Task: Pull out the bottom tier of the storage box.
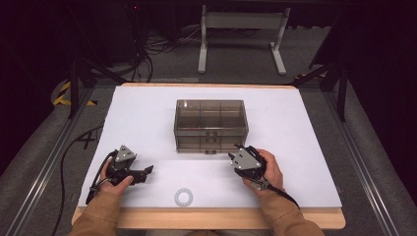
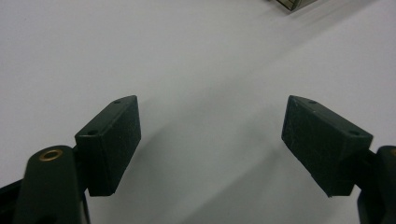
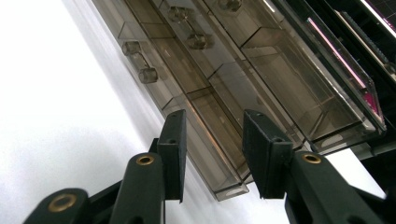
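White tabletop carries a small pale ring point(image 1: 183, 197) near the front edge, untouched. Left gripper point(image 1: 143, 173) rests low at the near left, fingers point(image 2: 109, 144) spread wide on nothing. Right gripper point(image 3: 212, 154), fingers narrowed but empty, points at the smoky clear drawer box point(image 1: 210, 125) mid-table, at its near right corner. Likely an approach; next, line up on a drawer knob point(image 3: 148, 74). Drawers look empty.

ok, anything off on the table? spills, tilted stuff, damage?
Nothing stands out. The drawer box sits square and upright on the white mat with its drawers closed, and a small ring lies flat near the front edge.
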Demonstrator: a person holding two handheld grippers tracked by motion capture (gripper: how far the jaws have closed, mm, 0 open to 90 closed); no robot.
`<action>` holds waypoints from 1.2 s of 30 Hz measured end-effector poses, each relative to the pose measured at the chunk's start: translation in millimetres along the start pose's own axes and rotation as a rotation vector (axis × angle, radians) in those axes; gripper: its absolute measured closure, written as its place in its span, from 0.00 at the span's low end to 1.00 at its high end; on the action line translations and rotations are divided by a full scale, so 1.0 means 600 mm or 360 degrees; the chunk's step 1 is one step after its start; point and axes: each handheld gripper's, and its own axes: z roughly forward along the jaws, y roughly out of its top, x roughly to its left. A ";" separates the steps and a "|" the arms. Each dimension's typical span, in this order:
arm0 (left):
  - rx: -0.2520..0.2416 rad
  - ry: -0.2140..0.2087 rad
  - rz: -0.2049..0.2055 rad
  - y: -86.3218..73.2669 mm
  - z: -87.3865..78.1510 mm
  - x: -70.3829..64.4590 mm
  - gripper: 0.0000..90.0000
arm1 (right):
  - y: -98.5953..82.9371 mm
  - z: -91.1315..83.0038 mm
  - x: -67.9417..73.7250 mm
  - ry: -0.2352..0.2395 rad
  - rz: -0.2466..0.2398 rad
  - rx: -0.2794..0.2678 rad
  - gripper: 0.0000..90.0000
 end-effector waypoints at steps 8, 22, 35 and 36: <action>0.0003 -0.0002 -0.0004 -0.004 -0.003 0.001 0.23 | -0.001 0.000 -0.020 0.0114 0.0027 -0.0065 0.66; 0.0012 0.0016 -0.0023 -0.012 -0.009 0.002 0.23 | 0.013 0.016 -0.047 0.0377 0.0015 -0.0027 0.69; 0.0016 0.0004 -0.0013 -0.006 -0.004 0.001 0.23 | 0.017 0.038 -0.062 0.0539 -0.0001 0.0098 0.70; 0.0018 0.0005 -0.0011 -0.006 -0.004 0.001 0.23 | 0.017 0.039 -0.063 0.0546 0.0002 0.0105 0.70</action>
